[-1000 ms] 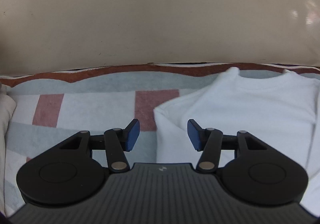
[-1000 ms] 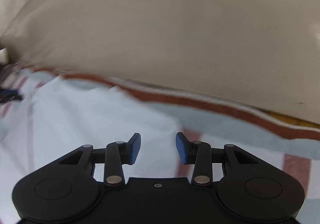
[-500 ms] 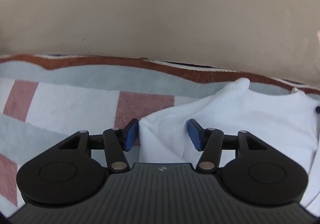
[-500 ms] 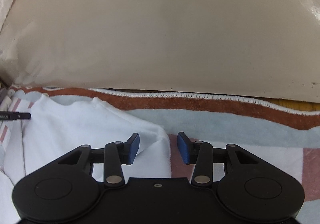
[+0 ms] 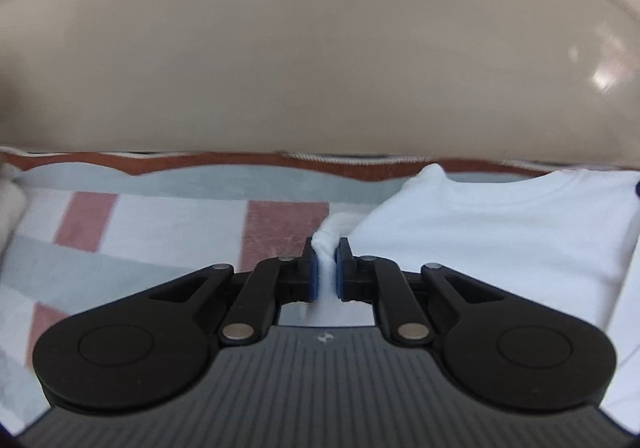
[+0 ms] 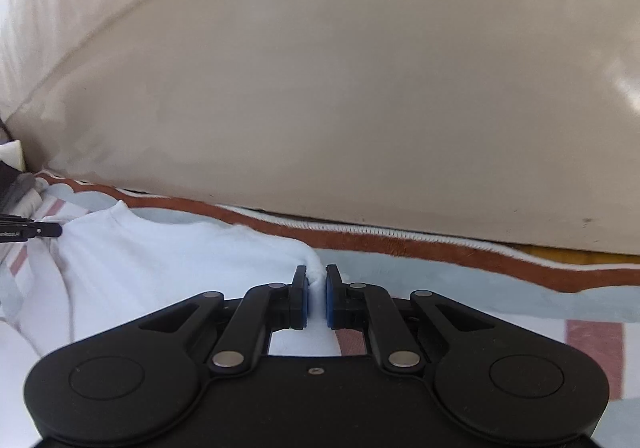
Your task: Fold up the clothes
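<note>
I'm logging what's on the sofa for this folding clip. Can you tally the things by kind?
White garment: 1
Striped blanket under it: 1
Beige sofa back cushion: 1
Gripper: 2, left and right, each with jaws closing on a corner of the garment
Total: 5

Ahead of me rises a broad beige cushion (image 5: 320, 60), smooth and faintly glossy, catching a bright spot of light at its right side. Below me spreads a blanket (image 5: 168, 216) in grey, white and dusty-red blocks, its far edge bound in rust-brown trim (image 6: 440, 248) against the cushion's base.
</note>
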`<state>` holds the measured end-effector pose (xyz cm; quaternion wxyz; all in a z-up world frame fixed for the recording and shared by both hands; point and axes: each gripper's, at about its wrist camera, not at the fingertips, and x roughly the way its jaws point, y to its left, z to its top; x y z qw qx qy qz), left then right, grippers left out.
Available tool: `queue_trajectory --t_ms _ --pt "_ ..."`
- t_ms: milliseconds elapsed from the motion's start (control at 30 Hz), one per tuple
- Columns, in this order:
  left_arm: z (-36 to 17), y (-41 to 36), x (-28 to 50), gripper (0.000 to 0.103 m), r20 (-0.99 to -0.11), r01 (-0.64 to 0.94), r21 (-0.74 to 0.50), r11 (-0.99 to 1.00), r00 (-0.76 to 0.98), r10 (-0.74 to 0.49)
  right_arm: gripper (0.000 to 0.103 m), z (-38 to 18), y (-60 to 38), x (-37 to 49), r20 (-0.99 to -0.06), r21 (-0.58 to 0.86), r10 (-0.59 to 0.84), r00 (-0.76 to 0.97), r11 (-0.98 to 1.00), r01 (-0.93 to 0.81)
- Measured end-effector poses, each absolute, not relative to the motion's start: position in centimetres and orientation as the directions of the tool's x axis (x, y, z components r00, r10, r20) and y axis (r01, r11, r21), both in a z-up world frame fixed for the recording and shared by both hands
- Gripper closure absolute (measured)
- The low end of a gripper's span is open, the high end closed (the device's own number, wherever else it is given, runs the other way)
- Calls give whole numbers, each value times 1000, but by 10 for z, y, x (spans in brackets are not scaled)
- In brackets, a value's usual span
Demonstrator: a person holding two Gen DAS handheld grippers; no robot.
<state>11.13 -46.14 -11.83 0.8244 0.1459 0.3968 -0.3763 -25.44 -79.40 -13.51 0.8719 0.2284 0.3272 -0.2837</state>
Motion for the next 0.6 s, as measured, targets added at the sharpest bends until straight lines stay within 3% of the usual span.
queue_trajectory --t_ms 233,333,433,600 --pt "-64 -360 41 96 -604 730 -148 668 468 -645 93 -76 -712 -317 -592 183 -446 672 737 651" --pt "-59 -304 -18 96 -549 745 -94 660 515 -659 93 -72 -657 -367 -508 240 -483 713 716 656" --pt "-82 -270 -70 95 -592 778 -38 627 488 -641 92 -94 -607 -406 -490 263 -537 687 660 704" --pt "-133 -270 -85 95 -694 756 -32 654 454 -559 90 -154 -572 -424 -622 270 -534 573 541 796"
